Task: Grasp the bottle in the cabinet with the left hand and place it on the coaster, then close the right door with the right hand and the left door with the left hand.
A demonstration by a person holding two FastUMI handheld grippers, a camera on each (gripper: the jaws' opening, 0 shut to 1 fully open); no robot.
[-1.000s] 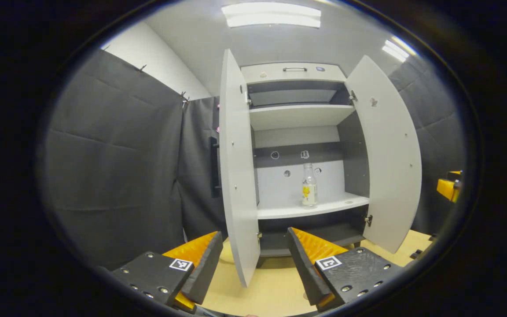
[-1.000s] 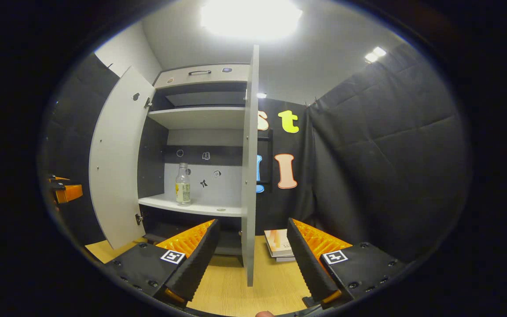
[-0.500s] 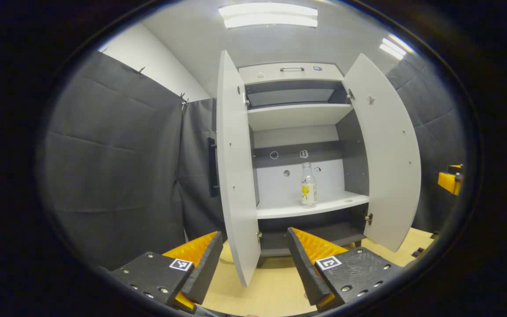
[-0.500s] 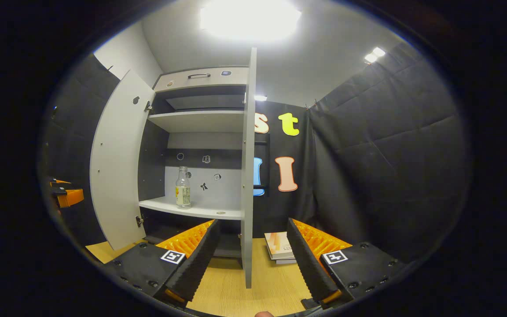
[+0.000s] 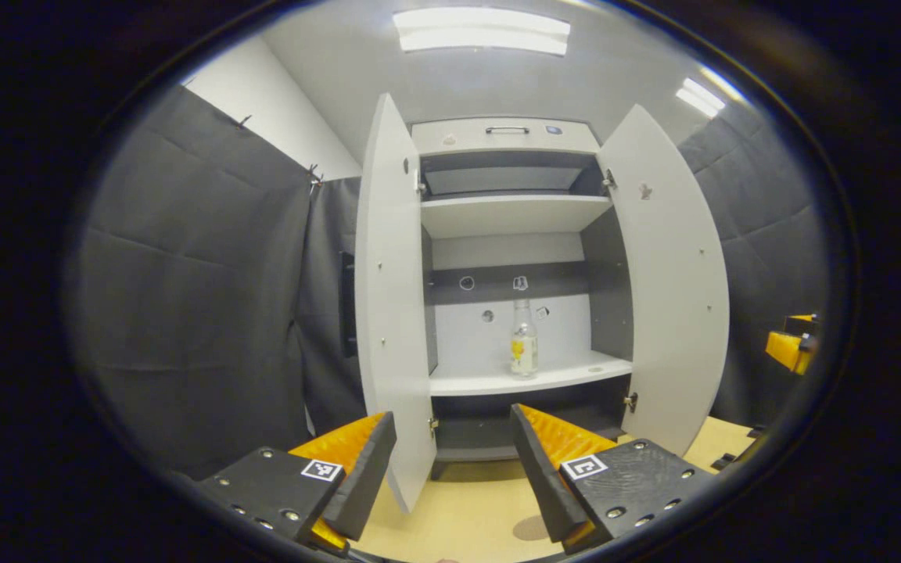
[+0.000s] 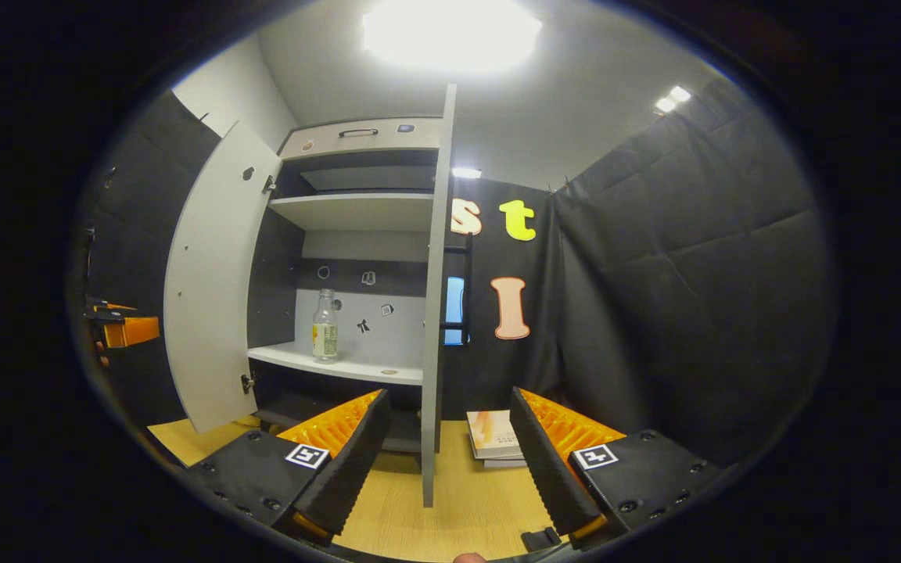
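Both tongs stand wide and hold nothing. Since a second ago the left tongs (image 5: 450, 469) have swung so the bottle (image 5: 523, 340), upright on the cabinet shelf (image 5: 529, 381), sits more centred ahead, and a coaster (image 5: 530, 528) appears on the surface; the reach is beginning.
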